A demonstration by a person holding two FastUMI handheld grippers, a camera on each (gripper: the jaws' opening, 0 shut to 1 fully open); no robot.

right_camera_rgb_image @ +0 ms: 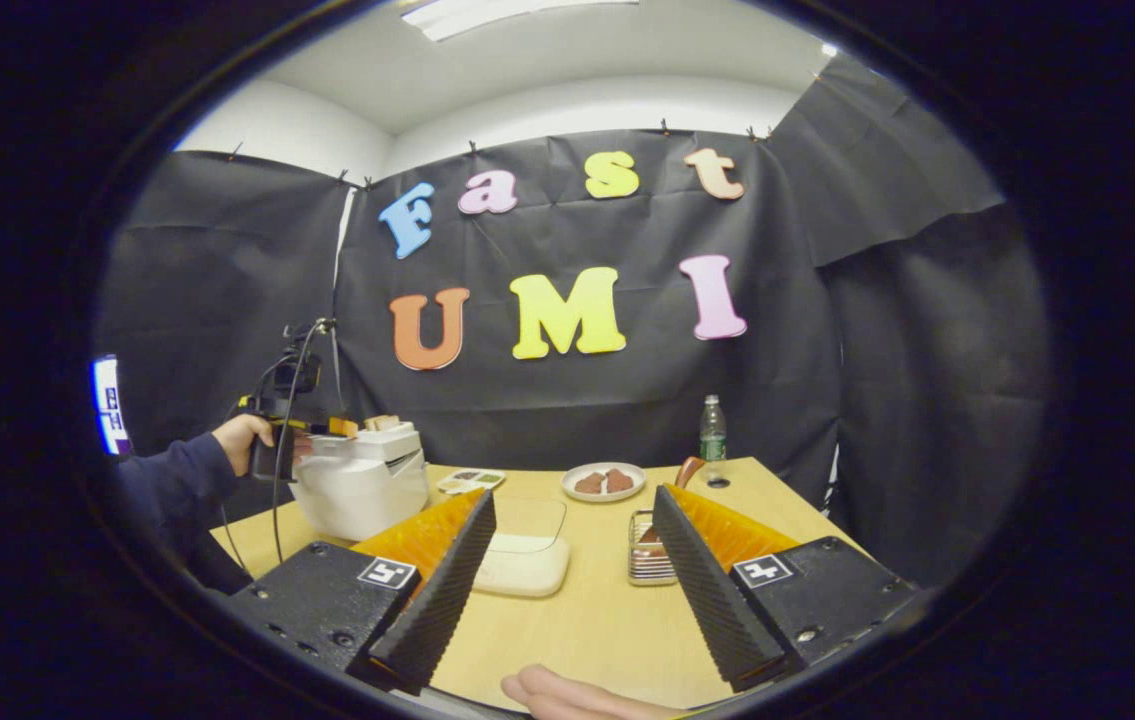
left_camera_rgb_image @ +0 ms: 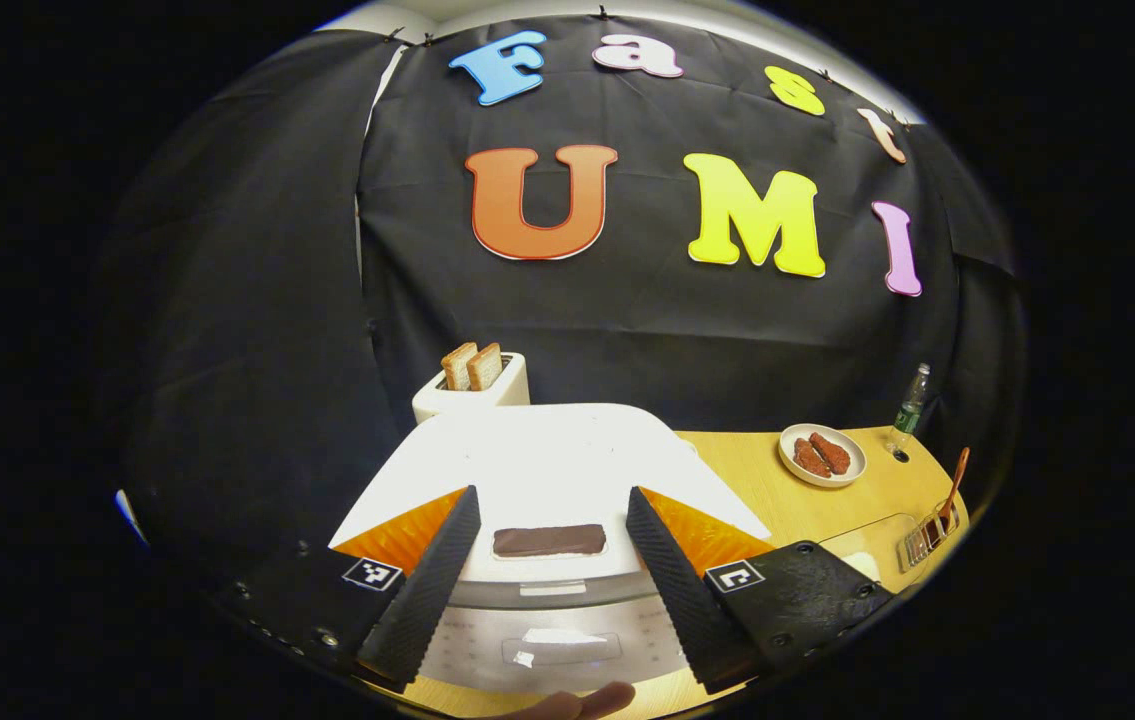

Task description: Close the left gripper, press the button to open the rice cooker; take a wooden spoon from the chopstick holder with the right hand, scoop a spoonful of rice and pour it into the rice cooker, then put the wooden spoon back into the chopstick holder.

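While the left gripper (left_camera_rgb_image: 552,560) hovers just above the front of the rice cooker (left_camera_rgb_image: 547,470), its fingers stand wide apart and hold nothing, so by my reading the first step (closing the jaws before pressing) is not yet done. The cooker's lid is down. Its dark panel (left_camera_rgb_image: 549,540) lies between the two fingers, and lower down, on the silver front face, a long pale bar that is probably the release button (left_camera_rgb_image: 561,650) runs crosswise to the fingers. The coming press therefore points forward and down from the claw, with the left hand plainly the nearer one.

From the right gripper view, the right gripper (right_camera_rgb_image: 575,570) is also wide open and empty, held over the wooden table (right_camera_rgb_image: 587,630). The chopstick holder (right_camera_rgb_image: 649,548), a wire rack, sits just beyond its right finger, with the wooden spoon (right_camera_rgb_image: 689,470) rising from it and leaning back and to the right. A clear container of rice (right_camera_rgb_image: 525,560) sits just beyond the left finger. The cooker stands well off to the left, where a hand (right_camera_rgb_image: 245,440) holds the other gripper against it.

No brand or label on the cooker is legible to me; the printing on its front is too blurred to read.
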